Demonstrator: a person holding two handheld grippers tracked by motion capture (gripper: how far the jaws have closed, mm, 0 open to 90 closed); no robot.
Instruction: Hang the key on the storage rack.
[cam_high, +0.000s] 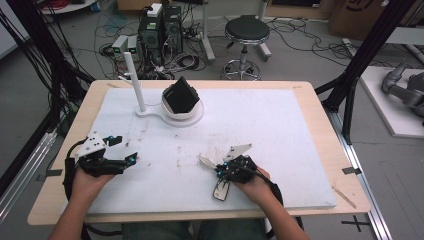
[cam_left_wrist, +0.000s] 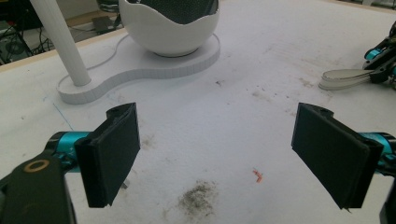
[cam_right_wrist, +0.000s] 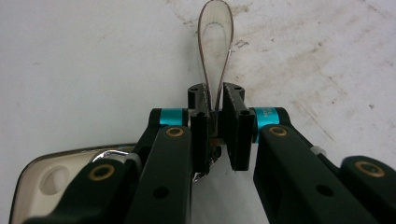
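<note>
My right gripper (cam_right_wrist: 215, 100) is shut on a cream strap loop (cam_right_wrist: 214, 42), which sticks out past the pads and lies over the white mat (cam_right_wrist: 74, 60). From above, that gripper (cam_high: 218, 168) is at the front middle, with the loop (cam_high: 206, 161) pointing left. Under the jaws lies a flat cream case with a metal clasp (cam_right_wrist: 51, 182), and it also shows below the hand (cam_high: 220, 190). My left gripper (cam_left_wrist: 219, 154) is open with bare mat between its pads. It rests at the front left (cam_high: 125, 149). The loop (cam_left_wrist: 343, 78) shows at the right of the left gripper view.
A white stand (cam_high: 142, 111) with an upright pole (cam_high: 134, 75) and a bowl (cam_high: 192, 114) sits at the back of the mat, a black boxy thing (cam_high: 180, 95) in the bowl. Smudges and a small orange scrap (cam_left_wrist: 257, 175) mark the mat. A stool (cam_high: 246, 32) stands beyond the table.
</note>
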